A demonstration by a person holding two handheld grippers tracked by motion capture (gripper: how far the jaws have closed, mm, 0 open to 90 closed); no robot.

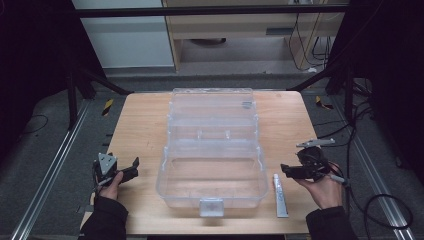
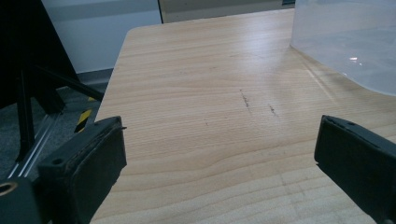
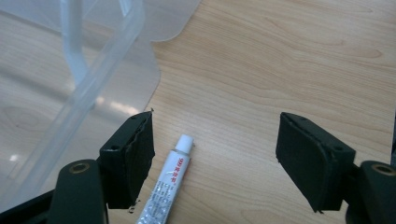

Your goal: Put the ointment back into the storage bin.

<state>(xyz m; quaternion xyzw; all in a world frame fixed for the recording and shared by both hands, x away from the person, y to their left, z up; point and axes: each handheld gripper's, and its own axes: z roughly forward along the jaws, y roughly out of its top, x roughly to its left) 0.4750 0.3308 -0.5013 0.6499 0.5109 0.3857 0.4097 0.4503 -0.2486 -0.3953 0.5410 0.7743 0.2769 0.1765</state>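
Note:
A clear plastic storage box [image 1: 212,165] stands open in the middle of the wooden table, its lid [image 1: 212,107] laid back toward the far side. A small white tube [image 1: 281,196] lies on the table just right of the box. My right gripper [image 1: 288,170] is open above that tube; in the right gripper view the tube [image 3: 164,186] lies close to the left-hand jaw, cap pointing away. My left gripper [image 1: 132,167] is open too, left of the box, with bare wood between its jaws [image 2: 219,154]. The box corner [image 2: 345,42] shows at the upper right of the left gripper view.
The wooden table [image 1: 145,130] has bare room left and right of the box. A grey latch [image 1: 211,206] sits on the box's near wall. Black frame bars and cables [image 1: 350,125] surround the table, with metal rails [image 1: 50,170] on the floor.

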